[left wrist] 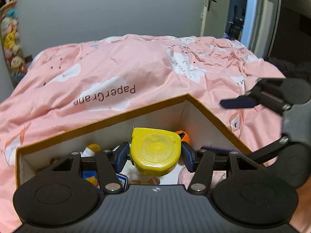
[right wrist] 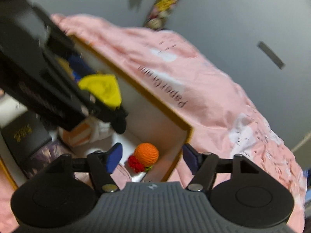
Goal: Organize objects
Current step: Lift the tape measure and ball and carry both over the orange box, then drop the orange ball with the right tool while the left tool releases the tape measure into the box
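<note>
My left gripper (left wrist: 155, 155) is shut on a yellow tape measure (left wrist: 155, 151) and holds it above the inside of an open cardboard box (left wrist: 147, 106) with a brown rim. The tape measure (right wrist: 101, 89) and the left gripper also show in the right wrist view. My right gripper (right wrist: 151, 159) is open and empty over the box's near corner; it shows at the right in the left wrist view (left wrist: 252, 101). An orange crocheted ball (right wrist: 145, 153) with a red bit lies on the box floor just beyond it.
The box sits on a bed with a pink cloud-print cover (left wrist: 136, 64). Inside the box lie a black case (right wrist: 25, 134), a pink cloth (right wrist: 120, 174), a blue card (left wrist: 122, 180) and small plush items. A grey wall and a door (left wrist: 210, 7) stand behind.
</note>
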Motion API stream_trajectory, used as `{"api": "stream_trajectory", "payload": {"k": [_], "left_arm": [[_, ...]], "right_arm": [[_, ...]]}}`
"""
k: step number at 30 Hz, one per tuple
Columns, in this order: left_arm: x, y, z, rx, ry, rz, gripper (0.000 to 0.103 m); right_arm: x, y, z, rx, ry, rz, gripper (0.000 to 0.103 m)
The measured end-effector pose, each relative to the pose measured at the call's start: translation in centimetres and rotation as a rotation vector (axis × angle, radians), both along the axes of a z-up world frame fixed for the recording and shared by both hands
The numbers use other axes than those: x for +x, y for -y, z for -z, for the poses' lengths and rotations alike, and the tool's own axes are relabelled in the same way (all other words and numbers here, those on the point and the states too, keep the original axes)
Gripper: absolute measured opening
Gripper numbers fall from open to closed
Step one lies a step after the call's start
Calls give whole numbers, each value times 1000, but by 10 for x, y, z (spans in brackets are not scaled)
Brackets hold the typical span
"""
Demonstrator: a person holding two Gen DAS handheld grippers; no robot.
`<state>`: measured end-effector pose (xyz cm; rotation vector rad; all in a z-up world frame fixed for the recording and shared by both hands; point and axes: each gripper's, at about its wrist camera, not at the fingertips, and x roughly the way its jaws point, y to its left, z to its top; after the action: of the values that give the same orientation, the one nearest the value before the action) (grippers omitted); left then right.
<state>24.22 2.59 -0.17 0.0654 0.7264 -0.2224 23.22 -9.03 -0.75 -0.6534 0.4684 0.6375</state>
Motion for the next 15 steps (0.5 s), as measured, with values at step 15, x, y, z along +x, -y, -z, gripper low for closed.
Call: {"api": "stream_trajectory", "payload": {"k": [15], "left_arm": [[32, 18, 24, 79, -84, 95, 65]], "right_arm": [[22, 45, 11, 339, -249, 374, 59]]}}
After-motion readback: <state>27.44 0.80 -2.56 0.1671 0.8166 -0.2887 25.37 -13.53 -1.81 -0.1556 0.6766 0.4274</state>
